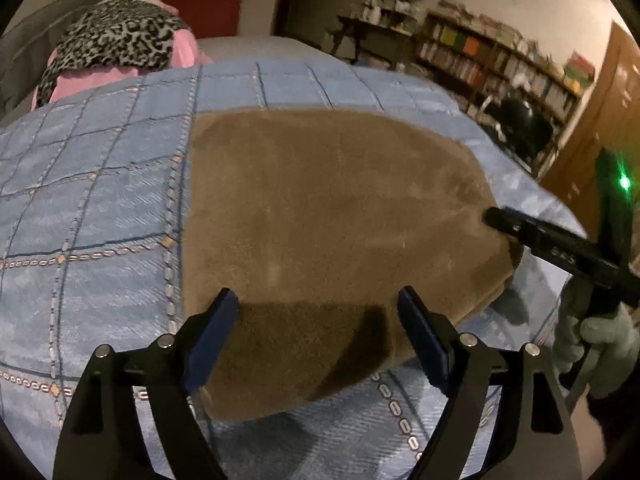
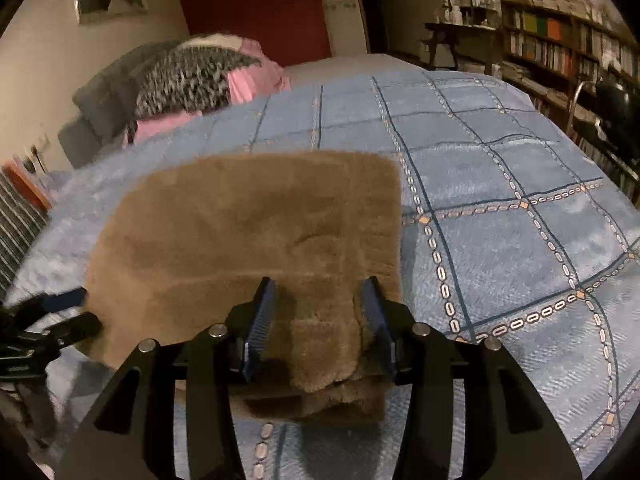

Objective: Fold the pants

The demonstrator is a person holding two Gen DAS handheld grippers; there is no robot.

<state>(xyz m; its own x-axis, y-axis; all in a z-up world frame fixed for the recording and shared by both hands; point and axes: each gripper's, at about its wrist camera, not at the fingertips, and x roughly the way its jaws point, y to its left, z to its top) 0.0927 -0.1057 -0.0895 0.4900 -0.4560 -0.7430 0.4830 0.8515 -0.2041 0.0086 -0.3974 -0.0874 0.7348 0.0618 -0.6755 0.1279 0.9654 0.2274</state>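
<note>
The right tool (image 2: 318,312) straddles the near right corner of the brown fleece pants (image 2: 248,240), jaws parted, nothing pinched. The left tool (image 1: 318,320) hangs wide over their near edge. The pants lie folded on the blue quilted bed (image 2: 500,208). Close on every layer before lifting.

I count one pair of brown pants (image 2: 248,248), folded, on one bed (image 2: 500,184) with one blue checked cover. Two grippers: my left gripper (image 1: 318,334) and right gripper (image 2: 320,320). Upper left of the frame holds one clothes pile (image 2: 200,76); upper right, one bookshelf (image 2: 560,44).
</note>
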